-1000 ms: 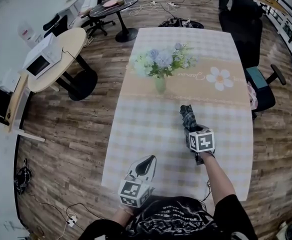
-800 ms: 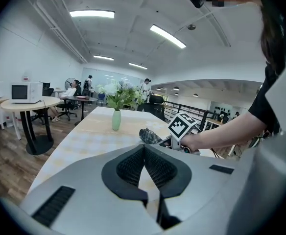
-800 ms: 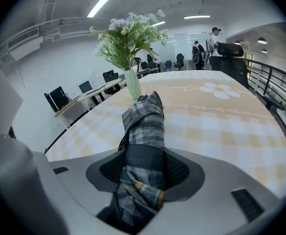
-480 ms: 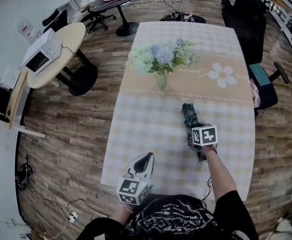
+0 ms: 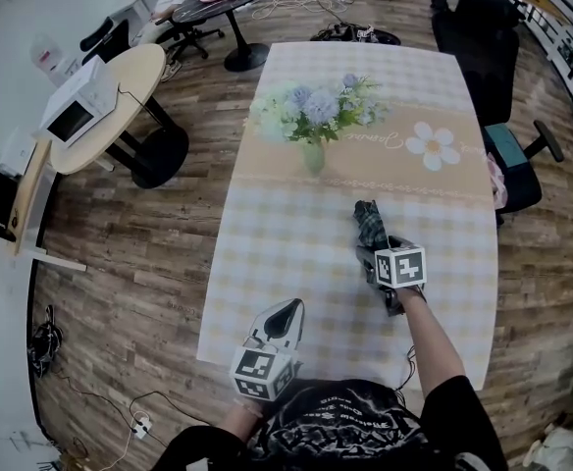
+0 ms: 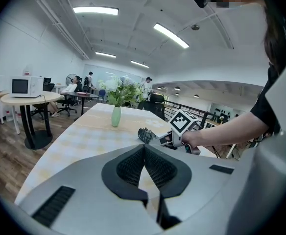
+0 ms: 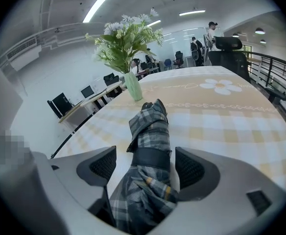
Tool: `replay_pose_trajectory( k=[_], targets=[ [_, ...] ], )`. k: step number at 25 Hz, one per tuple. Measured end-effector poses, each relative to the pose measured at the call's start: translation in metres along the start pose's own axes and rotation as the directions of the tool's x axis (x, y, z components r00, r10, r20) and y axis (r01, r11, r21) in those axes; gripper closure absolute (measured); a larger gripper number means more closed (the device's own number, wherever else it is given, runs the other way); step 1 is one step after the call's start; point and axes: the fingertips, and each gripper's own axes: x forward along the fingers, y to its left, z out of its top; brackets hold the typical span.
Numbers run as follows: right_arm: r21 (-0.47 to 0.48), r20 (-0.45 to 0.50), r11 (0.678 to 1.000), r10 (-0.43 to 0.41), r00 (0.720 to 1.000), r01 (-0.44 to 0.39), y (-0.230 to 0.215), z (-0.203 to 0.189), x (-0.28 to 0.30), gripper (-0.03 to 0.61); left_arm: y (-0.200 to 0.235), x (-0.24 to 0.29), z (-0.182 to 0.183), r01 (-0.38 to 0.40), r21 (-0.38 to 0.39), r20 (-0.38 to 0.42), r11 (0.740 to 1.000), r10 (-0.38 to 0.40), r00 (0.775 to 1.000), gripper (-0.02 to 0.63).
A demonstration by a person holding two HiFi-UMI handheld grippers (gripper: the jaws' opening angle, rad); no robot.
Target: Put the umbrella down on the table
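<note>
Head view: a long desk (image 5: 296,253) under a pale checked cloth with a peach band stands on a wood-plank floor (image 5: 139,253). A vase of pale flowers (image 5: 313,150) sits on the band. The folded plaid umbrella (image 5: 369,224) lies on the cloth, right of centre and nearer the person than the vase. Its near end is hidden under the right hand-held gripper (image 5: 377,251). The left hand-held gripper (image 5: 285,318) is over the desk's near edge, well apart from the umbrella. A round desk (image 5: 134,81) carrying a microwave (image 5: 74,114) stands to the left.

Left gripper view: this hand-held gripper's jaws are together with nothing between them. Strip lights line the ceiling, and the people far back are too small to make out.

Right gripper view: the jaws are opening, and the pads stand clear on either side of the strapped umbrella. Its handle end is cut off at the bottom edge.
</note>
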Motion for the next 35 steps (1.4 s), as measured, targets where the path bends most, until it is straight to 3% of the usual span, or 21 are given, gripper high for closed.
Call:
replay_pose_trajectory(
  k=[8, 18, 23, 28, 35],
  targets=[
    [-0.036, 0.127, 0.999, 0.005, 0.992, 0.0, 0.015, 0.021, -0.053, 0.199, -0.013, -0.005, 0.003, 0.044, -0.002, 0.033, 0.999, -0.044, 0.998, 0.595],
    [-0.105, 0.328, 0.991, -0.045, 0.944, 0.084, 0.042, 0.039, -0.15, 0.204, -0.019, -0.018, -0.003, 0.091, -0.028, 0.068, 0.995, -0.089, 0.994, 0.595],
    [-0.137, 0.367, 0.984, -0.06, 0.928, 0.118, 0.053, 0.029, -0.188, 0.206, -0.026, -0.022, -0.005, 0.125, -0.025, 0.07, 0.992, -0.123, 0.99, 0.595],
    [-0.088, 0.434, 0.985, -0.095, 0.896, 0.147, 0.059, 0.0, -0.223, 0.222, -0.035, -0.019, -0.008, 0.178, -0.02, 0.067, 0.984, -0.177, 0.982, 0.595],
    [0.052, 0.496, 0.984, -0.171, 0.851, 0.167, 0.063, -0.056, -0.247, 0.222, -0.052, -0.019, -0.01, 0.234, 0.012, 0.048, 0.972, -0.234, 0.971, 0.595]
  ],
)
